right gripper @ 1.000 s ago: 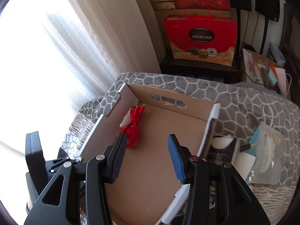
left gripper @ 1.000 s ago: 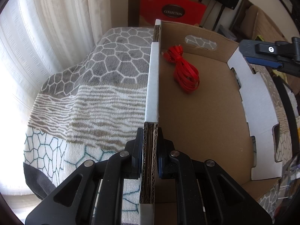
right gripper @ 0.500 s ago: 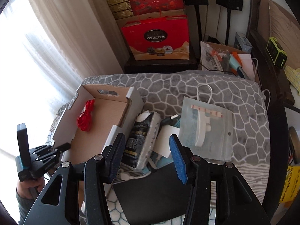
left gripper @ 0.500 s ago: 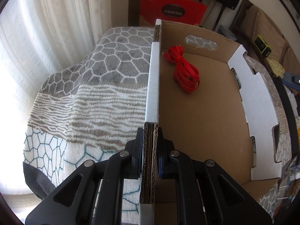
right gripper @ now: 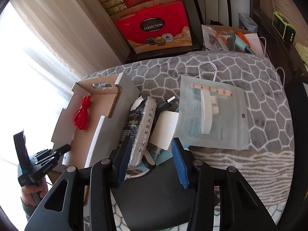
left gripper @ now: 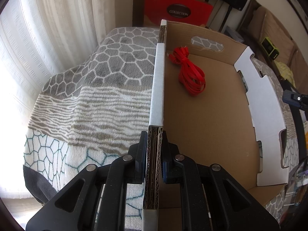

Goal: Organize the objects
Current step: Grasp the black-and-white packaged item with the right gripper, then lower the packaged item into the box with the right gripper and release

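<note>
My left gripper (left gripper: 154,144) is shut on the left wall of an open cardboard box (left gripper: 211,119). A coiled red cable (left gripper: 189,71) lies at the far end inside the box; it also shows in the right wrist view (right gripper: 81,113). My right gripper (right gripper: 152,154) is open and empty, hovering over a pile to the right of the box (right gripper: 92,132): a dark packet with white lettering (right gripper: 139,129), a black USB plug (right gripper: 169,102), a white card (right gripper: 165,129) and a clear zip bag with white parts (right gripper: 213,113). The left gripper also shows in the right wrist view (right gripper: 57,150).
Everything rests on a grey hexagon-patterned blanket (right gripper: 250,73). A flat black sheet (right gripper: 154,198) lies under my right gripper. Red gift boxes (right gripper: 156,27) stand behind the blanket. White curtains (left gripper: 48,38) hang at the left. A green device (right gripper: 284,29) sits at the far right.
My right gripper has swung right, away from above the box, and dropped closer to the pile beside it. The left gripper has kept its hold on the box wall.
</note>
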`<state>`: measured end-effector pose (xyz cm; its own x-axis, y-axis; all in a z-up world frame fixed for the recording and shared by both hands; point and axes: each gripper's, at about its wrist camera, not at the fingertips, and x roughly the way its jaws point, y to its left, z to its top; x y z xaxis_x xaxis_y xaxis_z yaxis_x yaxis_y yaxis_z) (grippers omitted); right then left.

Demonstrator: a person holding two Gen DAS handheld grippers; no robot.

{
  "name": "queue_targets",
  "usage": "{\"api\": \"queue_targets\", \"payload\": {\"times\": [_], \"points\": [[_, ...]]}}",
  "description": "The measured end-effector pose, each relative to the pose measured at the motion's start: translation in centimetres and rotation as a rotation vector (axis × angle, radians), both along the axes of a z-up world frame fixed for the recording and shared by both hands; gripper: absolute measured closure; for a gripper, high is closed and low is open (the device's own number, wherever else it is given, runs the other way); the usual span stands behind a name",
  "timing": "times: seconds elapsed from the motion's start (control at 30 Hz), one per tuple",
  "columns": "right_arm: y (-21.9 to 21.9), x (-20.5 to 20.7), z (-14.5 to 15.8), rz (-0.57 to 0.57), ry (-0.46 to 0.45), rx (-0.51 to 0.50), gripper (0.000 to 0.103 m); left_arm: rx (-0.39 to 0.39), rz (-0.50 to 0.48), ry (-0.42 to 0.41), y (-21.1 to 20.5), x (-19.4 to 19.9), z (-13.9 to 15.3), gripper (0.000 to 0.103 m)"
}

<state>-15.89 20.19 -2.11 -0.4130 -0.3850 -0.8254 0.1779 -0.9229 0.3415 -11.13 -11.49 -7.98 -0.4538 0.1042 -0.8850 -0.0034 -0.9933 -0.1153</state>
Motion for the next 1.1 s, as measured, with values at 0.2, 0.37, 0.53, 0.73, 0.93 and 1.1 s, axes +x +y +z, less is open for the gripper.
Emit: {"api": "queue_targets", "payload": {"times": [0.2, 0.37, 0.53, 0.73, 0.93, 1.1], "points": [[-1.1, -1.2, -1.2, 0.000, -0.030, -0.027, 0.060, -0.004, 0.001, -0.004, -0.1, -0.2, 0.0, 0.092], [-1.8, -1.9, -2.3, 0.009, -0.062, -0.076, 0.060, 0.000, 0.004, -0.005, 0.0, -0.3, 0.0, 0.092], [-2.5, -2.3, -3.2, 0.008, -0.083, -0.076, 0.073, 0.003, 0.003, -0.005, -0.1, -0.3, 0.0, 0.092], [-2.5, -2.0, -2.4, 0.008, -0.060, -0.064, 0.085, 0.003, 0.004, -0.005, -0.1, -0.3, 0.0, 0.092], [-1.6, -1.5, 0.3, -0.017, -0.014, -0.071, 0.086, 0.004, 0.004, -0.005, -0.1, -0.3, 0.0, 0.092], [-1.3, -1.2, 3.6, -0.024, 0.042, -0.087, 0.086, 0.004, 0.004, -0.006, -0.2, -0.3, 0.0, 0.092]]}}
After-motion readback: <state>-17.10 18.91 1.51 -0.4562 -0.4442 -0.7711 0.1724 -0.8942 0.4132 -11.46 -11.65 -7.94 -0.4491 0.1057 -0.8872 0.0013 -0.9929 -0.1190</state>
